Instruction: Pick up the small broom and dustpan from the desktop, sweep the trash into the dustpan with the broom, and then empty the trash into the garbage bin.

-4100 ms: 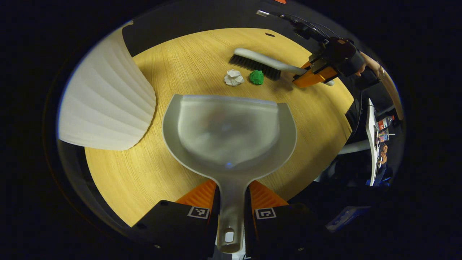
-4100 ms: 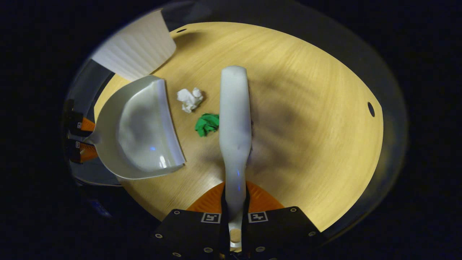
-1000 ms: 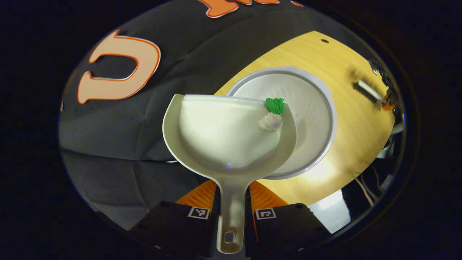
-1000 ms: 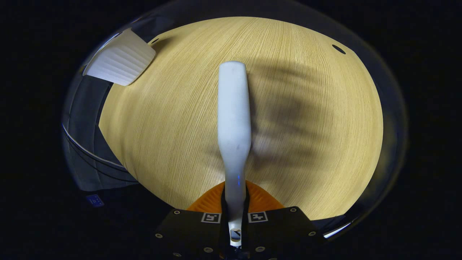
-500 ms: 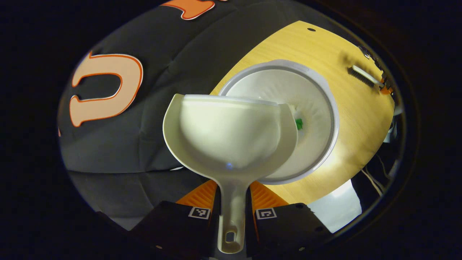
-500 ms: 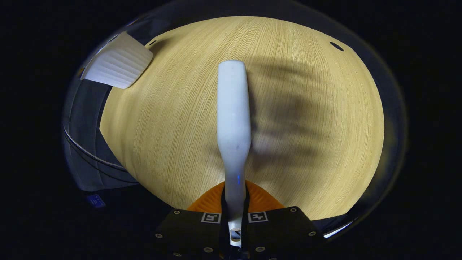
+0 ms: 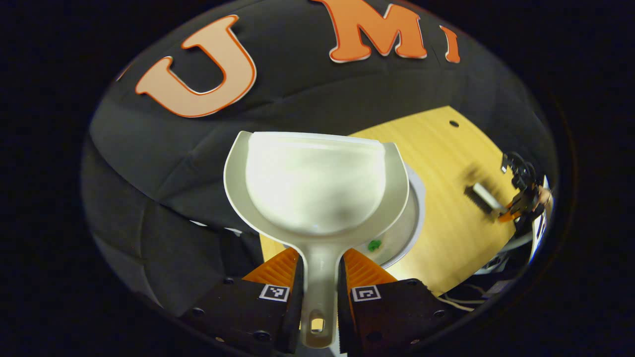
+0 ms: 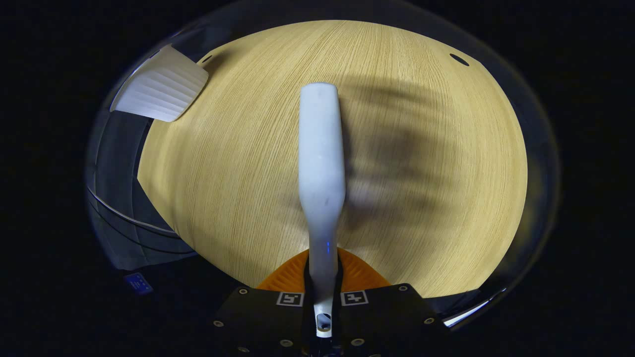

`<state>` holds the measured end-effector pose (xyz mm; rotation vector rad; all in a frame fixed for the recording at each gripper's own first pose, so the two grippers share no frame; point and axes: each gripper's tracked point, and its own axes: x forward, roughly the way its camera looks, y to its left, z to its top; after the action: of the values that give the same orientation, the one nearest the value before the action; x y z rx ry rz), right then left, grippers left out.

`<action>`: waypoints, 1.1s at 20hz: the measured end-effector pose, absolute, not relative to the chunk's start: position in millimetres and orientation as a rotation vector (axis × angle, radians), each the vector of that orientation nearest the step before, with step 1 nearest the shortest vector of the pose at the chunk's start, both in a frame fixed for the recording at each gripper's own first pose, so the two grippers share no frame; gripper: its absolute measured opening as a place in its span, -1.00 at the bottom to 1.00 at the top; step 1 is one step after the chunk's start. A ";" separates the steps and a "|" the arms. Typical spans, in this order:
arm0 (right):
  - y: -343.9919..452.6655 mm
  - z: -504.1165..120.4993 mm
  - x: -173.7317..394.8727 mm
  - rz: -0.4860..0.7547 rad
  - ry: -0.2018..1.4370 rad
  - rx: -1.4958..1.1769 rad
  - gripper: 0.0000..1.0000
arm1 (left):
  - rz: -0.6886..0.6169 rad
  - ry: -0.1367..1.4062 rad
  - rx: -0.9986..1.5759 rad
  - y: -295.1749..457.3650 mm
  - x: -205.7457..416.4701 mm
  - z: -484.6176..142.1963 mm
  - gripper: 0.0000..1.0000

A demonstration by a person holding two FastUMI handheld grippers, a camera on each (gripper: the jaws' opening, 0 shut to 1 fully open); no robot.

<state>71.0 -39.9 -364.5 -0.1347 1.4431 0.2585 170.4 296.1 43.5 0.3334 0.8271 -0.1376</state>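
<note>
- Left gripper view: the dustpan (image 7: 316, 183) is held by its handle, clamped between the closed fingers of the left gripper (image 7: 320, 285), above the bin (image 7: 404, 233). The pan looks empty, and a green scrap (image 7: 374, 244) lies in the bin. Emptying is best finished by keeping the lip over the bin until nothing clings.
- Right gripper view: the broom (image 8: 321, 168) is gripped at its handle by the right gripper (image 8: 323, 297), fingers closed on it, above the desk (image 8: 436, 163), well apart from the bin's ribbed wall.
</note>
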 end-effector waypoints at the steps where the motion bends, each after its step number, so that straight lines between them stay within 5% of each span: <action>1: -39.7 -365.3 71.0 0.256 1.440 -0.129 -0.75 | -0.141 0.788 0.280 295.4 171.9 40.0 -0.38; 12: -49.0 -361.4 65.5 0.203 1.367 -0.097 -0.75 | -0.470 0.784 0.060 151.1 85.8 35.6 -0.37; 17: -46.8 -358.9 67.1 0.193 1.349 -0.100 -0.76 | -0.450 0.872 -0.024 93.4 77.9 -45.7 -0.37; 22: -43.3 -356.2 66.4 0.152 1.333 -0.090 -0.76 | -0.290 0.951 0.000 87.7 95.3 -157.3 -0.36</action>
<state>66.4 -43.3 -356.2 -0.0901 1.3334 0.1520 95.3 87.7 -157.3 -0.0004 0.9506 -0.2899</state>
